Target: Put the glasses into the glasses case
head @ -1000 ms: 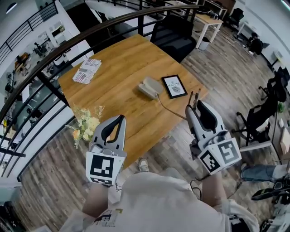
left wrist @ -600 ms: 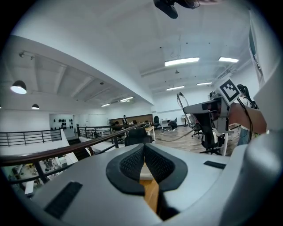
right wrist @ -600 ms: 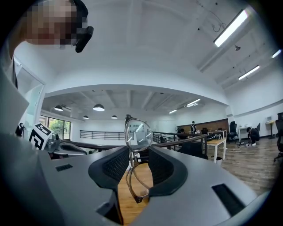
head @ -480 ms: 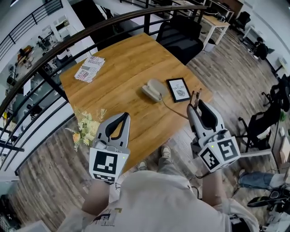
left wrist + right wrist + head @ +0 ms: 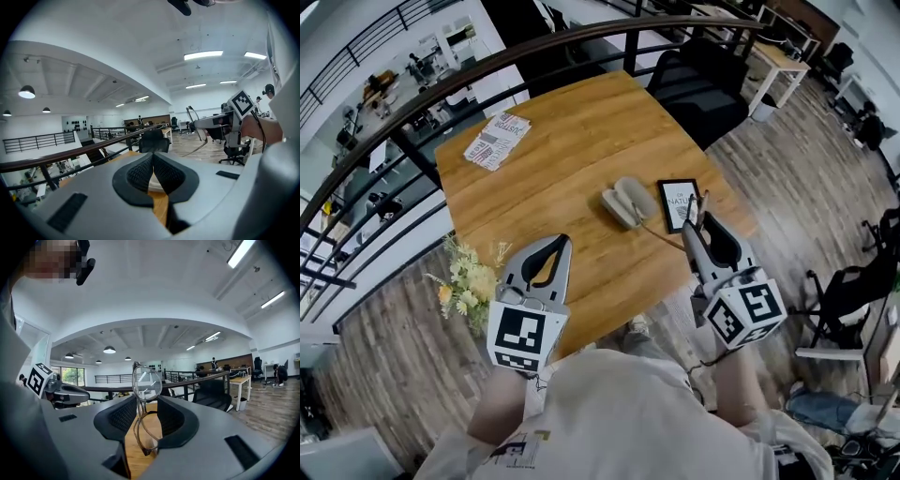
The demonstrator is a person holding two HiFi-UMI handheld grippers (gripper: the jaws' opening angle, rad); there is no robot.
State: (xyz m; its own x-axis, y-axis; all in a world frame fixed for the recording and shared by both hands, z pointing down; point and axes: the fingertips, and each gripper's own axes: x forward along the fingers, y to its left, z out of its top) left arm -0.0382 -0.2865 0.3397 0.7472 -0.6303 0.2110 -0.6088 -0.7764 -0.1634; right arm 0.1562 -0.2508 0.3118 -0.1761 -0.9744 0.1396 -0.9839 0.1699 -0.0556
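Note:
A pale grey glasses case (image 5: pixel 623 202) lies open on the wooden table (image 5: pixel 553 178), left of a small framed picture (image 5: pixel 680 204). My right gripper (image 5: pixel 695 214) is shut on thin-rimmed glasses (image 5: pixel 146 397); they stand upright between its pads, one lens above the fingertips. In the head view a temple (image 5: pixel 661 234) of the glasses trails to the left of the jaws, just short of the case. My left gripper (image 5: pixel 551 246) hovers over the table's near edge, shut with its pads (image 5: pixel 140 171) touching and nothing between them. The left gripper view shows the right gripper (image 5: pixel 197 123) from the side.
A magazine (image 5: pixel 497 141) lies at the table's far left corner. A bunch of flowers (image 5: pixel 469 281) stands off the near left edge. A dark handrail (image 5: pixel 441 89) curves behind the table, with a black office chair (image 5: pixel 703 80) beyond it.
I have stepped closer to the table. The right gripper with the glasses now sits over the near edge beside the framed picture, nearer the case. Both grippers keep their state.

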